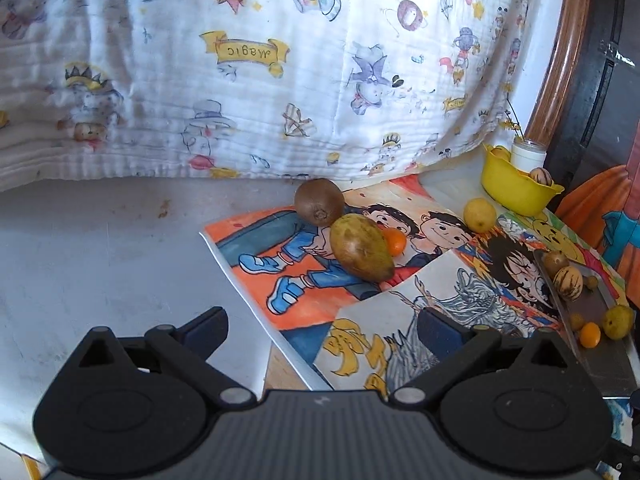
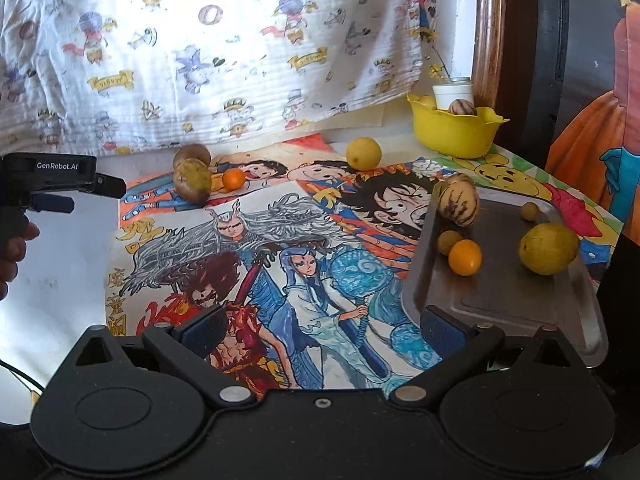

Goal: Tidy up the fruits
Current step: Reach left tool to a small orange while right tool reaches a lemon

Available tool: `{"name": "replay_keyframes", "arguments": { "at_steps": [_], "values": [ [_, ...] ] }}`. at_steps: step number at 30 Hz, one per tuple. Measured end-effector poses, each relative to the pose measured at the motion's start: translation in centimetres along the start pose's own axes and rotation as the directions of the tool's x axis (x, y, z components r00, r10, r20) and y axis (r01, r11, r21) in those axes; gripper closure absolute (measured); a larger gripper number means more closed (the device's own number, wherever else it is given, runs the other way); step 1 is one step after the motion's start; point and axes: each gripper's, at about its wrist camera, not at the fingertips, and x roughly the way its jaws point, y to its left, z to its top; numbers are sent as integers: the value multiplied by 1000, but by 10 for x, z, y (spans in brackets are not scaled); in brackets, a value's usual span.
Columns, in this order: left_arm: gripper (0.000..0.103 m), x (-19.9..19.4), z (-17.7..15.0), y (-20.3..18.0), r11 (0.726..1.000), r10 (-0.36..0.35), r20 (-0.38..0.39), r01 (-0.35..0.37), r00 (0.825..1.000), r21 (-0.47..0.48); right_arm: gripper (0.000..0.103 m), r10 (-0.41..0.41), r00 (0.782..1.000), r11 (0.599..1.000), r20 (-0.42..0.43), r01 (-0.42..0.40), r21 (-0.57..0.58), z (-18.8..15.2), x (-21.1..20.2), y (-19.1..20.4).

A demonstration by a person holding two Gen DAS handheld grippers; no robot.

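A brown kiwi (image 1: 319, 201), a green-yellow mango (image 1: 361, 247) and a small orange fruit (image 1: 394, 241) lie together on the cartoon posters ahead of my open, empty left gripper (image 1: 322, 330). A yellow lemon (image 1: 479, 215) lies near the yellow bowl (image 1: 516, 192). In the right wrist view, a metal tray (image 2: 504, 296) holds a striped melon (image 2: 458, 203), a small orange (image 2: 464, 257), a yellow-green fruit (image 2: 548, 249) and small round fruits. My right gripper (image 2: 324, 330) is open and empty, just left of the tray. The left gripper (image 2: 72, 192) shows at far left.
A printed white cloth (image 1: 256, 64) hangs behind the table. A white jar (image 2: 453, 94) stands behind the bowl, which holds a striped fruit (image 2: 463, 107). A wooden frame (image 2: 488, 28) rises at the right. Bare white tabletop (image 1: 100, 248) lies left of the posters.
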Motion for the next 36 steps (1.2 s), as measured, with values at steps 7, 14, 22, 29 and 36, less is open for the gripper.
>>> {"name": "replay_keyframes", "arguments": {
  "at_steps": [7, 14, 22, 29, 36],
  "values": [
    [0, 5, 1, 6, 1000, -5, 11, 5, 1000, 27, 1, 4, 1000, 1000, -16, -5, -29, 5, 8, 9],
    [0, 8, 0, 8, 1000, -22, 8, 22, 1000, 16, 1, 8, 1000, 999, -19, -9, -42, 8, 11, 13],
    [0, 11, 13, -1, 991, -39, 41, 33, 998, 126, 1, 52, 999, 993, 13, -50, -109, 38, 17, 8],
    [0, 17, 47, -27, 941, -101, 103, 62, 990, 331, 1, 182, 980, 980, 80, -174, -100, 106, 23, -10],
    [0, 46, 69, -61, 847, -163, 78, 99, 984, 522, 1, 275, 953, 960, 129, -265, -92, 164, 65, -28]
  ]
}}
